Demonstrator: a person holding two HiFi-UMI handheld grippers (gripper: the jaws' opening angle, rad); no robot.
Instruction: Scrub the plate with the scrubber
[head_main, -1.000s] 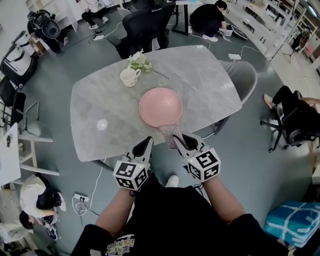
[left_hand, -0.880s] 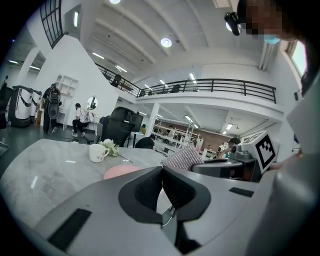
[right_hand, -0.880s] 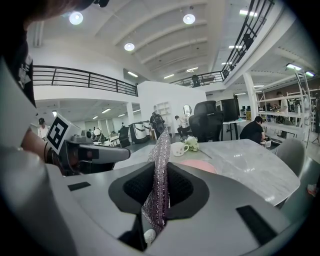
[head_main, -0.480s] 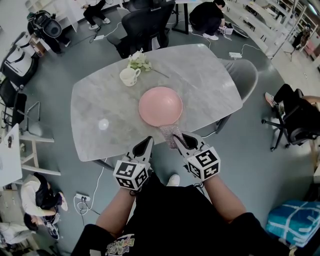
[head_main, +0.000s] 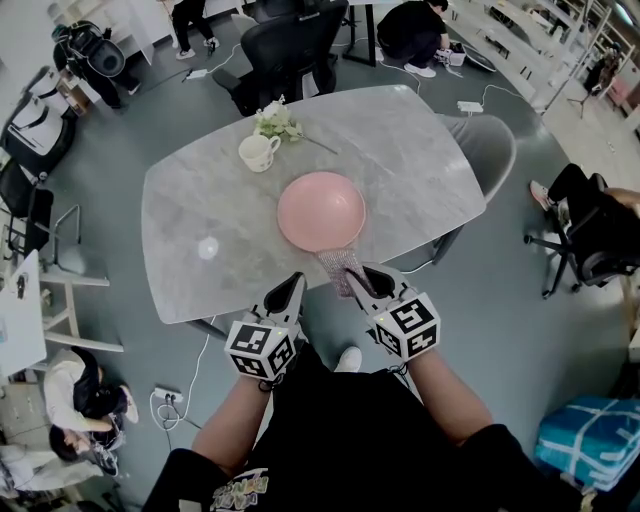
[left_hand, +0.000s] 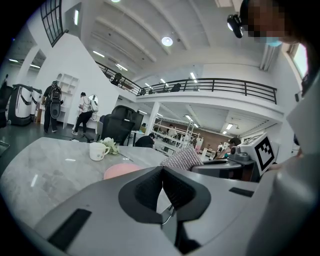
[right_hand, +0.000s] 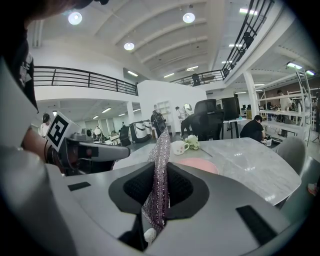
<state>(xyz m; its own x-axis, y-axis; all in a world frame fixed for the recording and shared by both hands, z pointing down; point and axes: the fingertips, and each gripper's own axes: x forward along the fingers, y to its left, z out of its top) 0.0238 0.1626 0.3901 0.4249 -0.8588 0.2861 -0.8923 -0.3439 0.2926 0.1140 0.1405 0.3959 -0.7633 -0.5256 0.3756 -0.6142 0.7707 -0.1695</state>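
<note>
Scrubber (head_main: 340, 263) lower end hidden within right claw (head_main: 360, 282).

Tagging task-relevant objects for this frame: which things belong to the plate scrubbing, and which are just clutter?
Job in hand:
- pink plate, on the table
- scrubber, clamped in the right tongs

Lying about:
- white cup
- flowers beside the cup
- left tongs, shut and empty, idle
</note>
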